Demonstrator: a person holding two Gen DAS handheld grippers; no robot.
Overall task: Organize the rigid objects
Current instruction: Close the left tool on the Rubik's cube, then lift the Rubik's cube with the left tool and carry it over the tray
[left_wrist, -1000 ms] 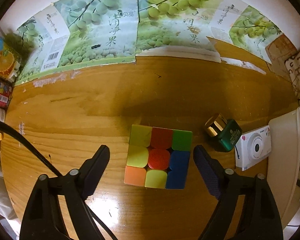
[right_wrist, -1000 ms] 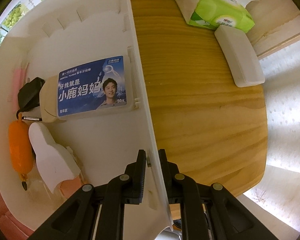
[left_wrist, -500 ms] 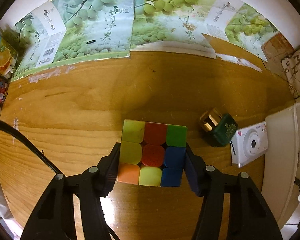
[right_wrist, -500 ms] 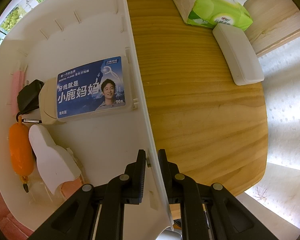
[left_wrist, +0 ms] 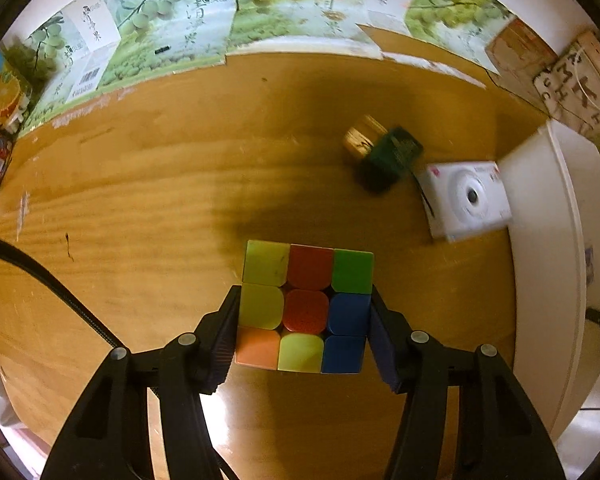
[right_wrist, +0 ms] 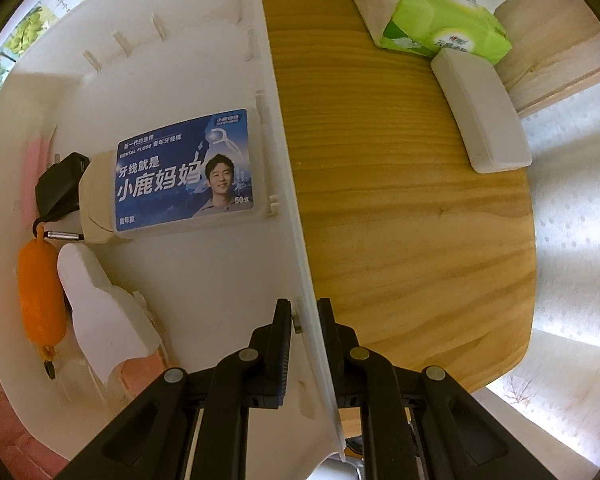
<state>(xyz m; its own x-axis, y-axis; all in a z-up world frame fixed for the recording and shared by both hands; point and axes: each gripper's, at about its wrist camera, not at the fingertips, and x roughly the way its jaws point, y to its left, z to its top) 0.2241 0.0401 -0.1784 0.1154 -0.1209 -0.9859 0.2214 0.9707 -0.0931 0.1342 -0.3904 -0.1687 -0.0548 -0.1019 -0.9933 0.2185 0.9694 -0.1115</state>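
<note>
Both pads of the left hand-held gripper (left_wrist: 303,332) pressed the side faces of the puzzle cube (left_wrist: 305,307), which sat square between them above the wooden tabletop (left_wrist: 148,208). Its upper face showed a red centre, with the yellow-red-green row toward twelve o'clock and the orange-yellow-blue row toward six; being a cube, it had no long axis. Off toward one o'clock lay a dark green jar with a gold cap (left_wrist: 384,154), blurred, its cap end pointing toward ten o'clock. Just beside it, toward two o'clock, lay a white toy camera (left_wrist: 468,200), lens up, next to the white bin's outer wall (left_wrist: 548,240).

On the other side, the right hand-held gripper (right_wrist: 304,320) was nearly closed, pinching the white bin's thin wall (right_wrist: 284,184), which ran from twelve toward six o'clock. Inside the bin lay a blue floss box (right_wrist: 186,176), a black adapter (right_wrist: 58,186) and an orange float (right_wrist: 40,292), its long axis roughly twelve to six.
</note>
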